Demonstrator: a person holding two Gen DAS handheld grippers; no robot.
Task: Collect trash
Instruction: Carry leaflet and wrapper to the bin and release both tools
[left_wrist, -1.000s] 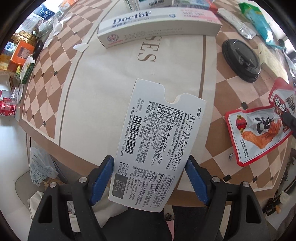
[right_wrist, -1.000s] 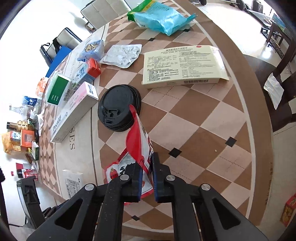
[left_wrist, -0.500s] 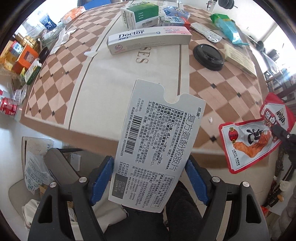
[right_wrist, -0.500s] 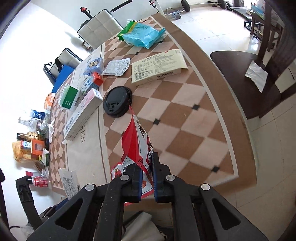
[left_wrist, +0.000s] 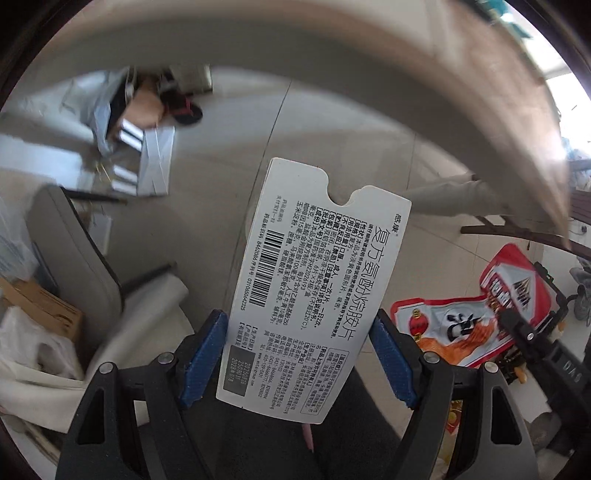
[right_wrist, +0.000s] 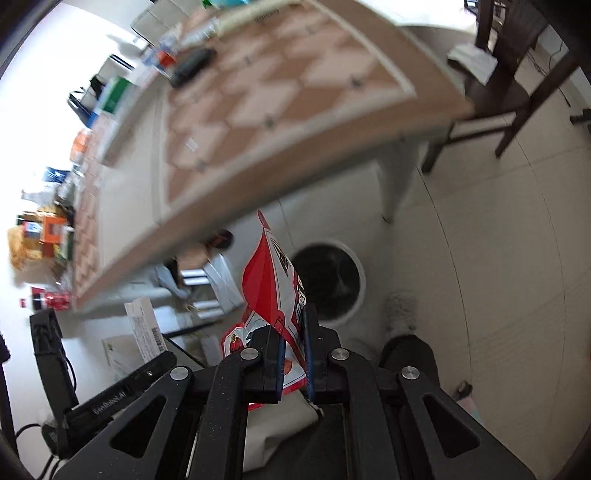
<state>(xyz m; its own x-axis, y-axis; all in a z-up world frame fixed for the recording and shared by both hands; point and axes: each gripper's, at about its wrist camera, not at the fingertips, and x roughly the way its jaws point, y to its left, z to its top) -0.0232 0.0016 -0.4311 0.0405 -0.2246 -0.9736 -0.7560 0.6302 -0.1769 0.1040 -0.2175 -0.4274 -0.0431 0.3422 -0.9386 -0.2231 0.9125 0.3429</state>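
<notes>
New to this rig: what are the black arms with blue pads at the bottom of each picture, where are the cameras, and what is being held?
No robot: a person carries a two-finger gripper in each hand, each with a fisheye camera looking along its fingers. In the left wrist view, the left gripper is shut on a flat white medicine box. In the right wrist view, the right gripper pinches a red snack wrapper. Both point down at the tiled floor, beside the checkered table, which carries blurred clutter. A round white bin with a dark inside stands just beyond the wrapper.
</notes>
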